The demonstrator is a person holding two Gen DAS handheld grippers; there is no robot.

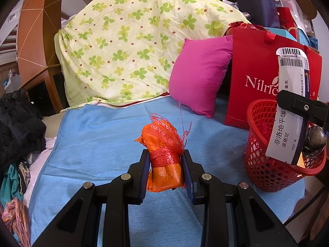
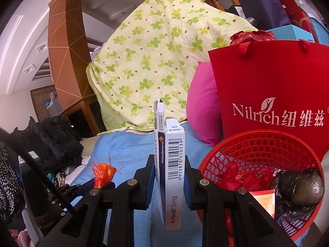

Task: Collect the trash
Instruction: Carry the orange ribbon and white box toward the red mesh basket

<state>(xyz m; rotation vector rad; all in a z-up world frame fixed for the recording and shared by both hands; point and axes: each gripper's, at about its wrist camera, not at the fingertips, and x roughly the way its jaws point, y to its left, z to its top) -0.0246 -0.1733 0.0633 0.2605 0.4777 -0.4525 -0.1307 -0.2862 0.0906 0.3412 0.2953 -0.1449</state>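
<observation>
My left gripper (image 1: 166, 170) is shut on an orange wrapper bundle (image 1: 164, 177) tied with red netting, held just above the blue sheet (image 1: 92, 144). The bundle also shows in the right wrist view (image 2: 102, 173). My right gripper (image 2: 169, 175) is shut on a white medicine box (image 2: 171, 173), held upright left of the red mesh basket (image 2: 246, 144). In the left wrist view the box (image 1: 287, 119) hangs over the basket (image 1: 267, 164). The basket holds red scraps, a dark crumpled bag (image 2: 298, 187) and an orange card.
A red Nilrich paper bag (image 2: 267, 82) stands behind the basket, next to a pink pillow (image 1: 201, 76). A green clover quilt (image 1: 127, 45) is piled at the back. Dark clothes (image 1: 18, 119) lie heaped at the left edge of the bed.
</observation>
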